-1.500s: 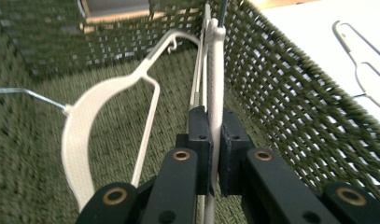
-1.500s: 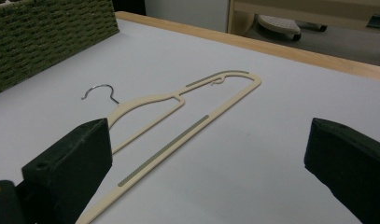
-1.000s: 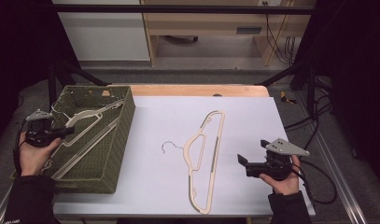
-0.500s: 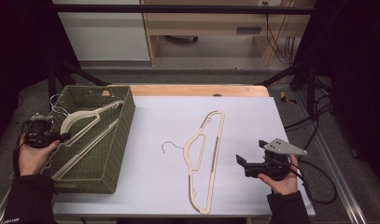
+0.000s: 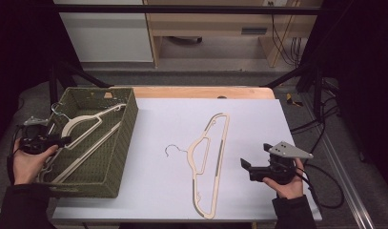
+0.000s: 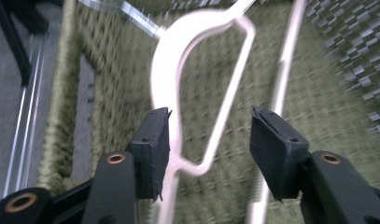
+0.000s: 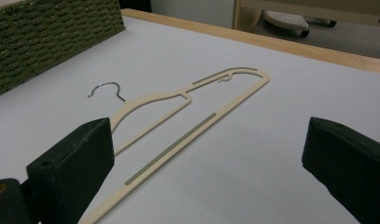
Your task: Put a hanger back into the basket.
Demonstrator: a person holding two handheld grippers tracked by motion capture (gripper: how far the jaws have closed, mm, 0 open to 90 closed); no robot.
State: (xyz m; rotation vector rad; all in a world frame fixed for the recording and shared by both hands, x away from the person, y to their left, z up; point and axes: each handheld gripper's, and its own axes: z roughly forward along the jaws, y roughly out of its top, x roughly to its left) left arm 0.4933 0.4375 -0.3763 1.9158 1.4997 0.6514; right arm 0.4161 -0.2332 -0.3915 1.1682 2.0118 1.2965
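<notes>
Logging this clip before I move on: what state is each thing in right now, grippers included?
Left gripper: jaws have just been opening, now apart with the hanger's arm between them, pads not pressing.
Hanger in basket: lies tilted against the basket wall, released.
Basket: upright on the table's left.
Hanger on table: lies flat, untouched.
Right gripper: open, empty, aimed at that hanger.

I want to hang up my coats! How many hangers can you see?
2. One cream plastic hanger with a metal hook lies flat on the white table. Another cream hanger leans inside the green woven basket; more may hide beneath it.
</notes>
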